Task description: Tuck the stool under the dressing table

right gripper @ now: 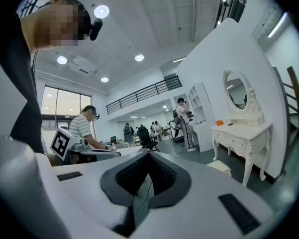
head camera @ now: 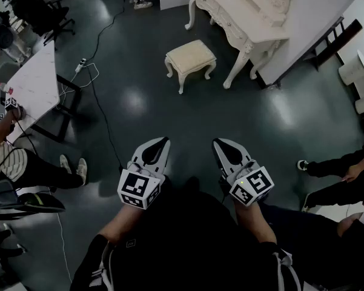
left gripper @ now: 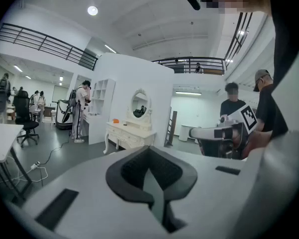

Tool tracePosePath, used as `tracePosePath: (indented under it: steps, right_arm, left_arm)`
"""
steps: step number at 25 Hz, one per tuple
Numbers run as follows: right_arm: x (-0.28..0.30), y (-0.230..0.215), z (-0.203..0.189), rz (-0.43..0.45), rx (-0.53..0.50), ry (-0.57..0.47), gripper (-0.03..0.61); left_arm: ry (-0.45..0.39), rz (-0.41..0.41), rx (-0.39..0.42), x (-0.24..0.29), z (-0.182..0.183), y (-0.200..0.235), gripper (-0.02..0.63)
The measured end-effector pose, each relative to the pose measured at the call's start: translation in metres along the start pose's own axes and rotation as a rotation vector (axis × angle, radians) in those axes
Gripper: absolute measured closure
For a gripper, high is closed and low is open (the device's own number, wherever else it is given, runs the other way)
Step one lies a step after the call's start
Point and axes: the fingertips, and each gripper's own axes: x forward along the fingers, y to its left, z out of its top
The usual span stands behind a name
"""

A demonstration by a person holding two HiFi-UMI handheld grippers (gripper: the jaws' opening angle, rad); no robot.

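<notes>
— What does the head view show?
— The stool (head camera: 191,57) stands on the floor just beside the dressing table (head camera: 242,17), not under it. The left gripper (head camera: 162,141) and right gripper (head camera: 219,143) are well apart from it.
— And the gripper views?
— Both pairs of jaws are closed together, holding nothing.

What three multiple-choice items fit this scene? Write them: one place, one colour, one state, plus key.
1. Where is the stool relative to the dressing table?
A tucked under it
B on the floor out in front of it
C on top of it

2. Stool colour?
A black
B red
C cream

3. The left gripper and right gripper are:
A shut, empty
B clamped on the stool
C wide open

Key:
1 B, it stands clear of the table.
2 C, it is pale cream.
3 A, each pair of jaws meets on nothing.
</notes>
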Motion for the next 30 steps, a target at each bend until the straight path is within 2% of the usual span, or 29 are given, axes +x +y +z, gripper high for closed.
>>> tracePosePath:
  steps: [11,19,25,30]
  right_arm:
    - [-0.006,-0.007,-0.003,-0.006,0.007,0.005,0.560]
    - [-0.028,-0.036,0.010,0.003,0.060,-0.034,0.560]
    - [-0.040,-0.057,0.011,0.030,0.046,-0.029,0.560]
    - [-0.032,-0.070,0.014,0.045,0.040,-0.018,0.560]
  left_arm:
    - [-0.011,-0.001,-0.003,0.007,0.002,-0.005,0.609]
    - [-0.015,0.001,-0.002,0.035,0.005,-0.028,0.609]
    - [-0.021,0.029,-0.019,0.058,0.002,-0.038,0.609]
    - [-0.010,0.015,-0.011,0.081,0.007,-0.036,0.609]
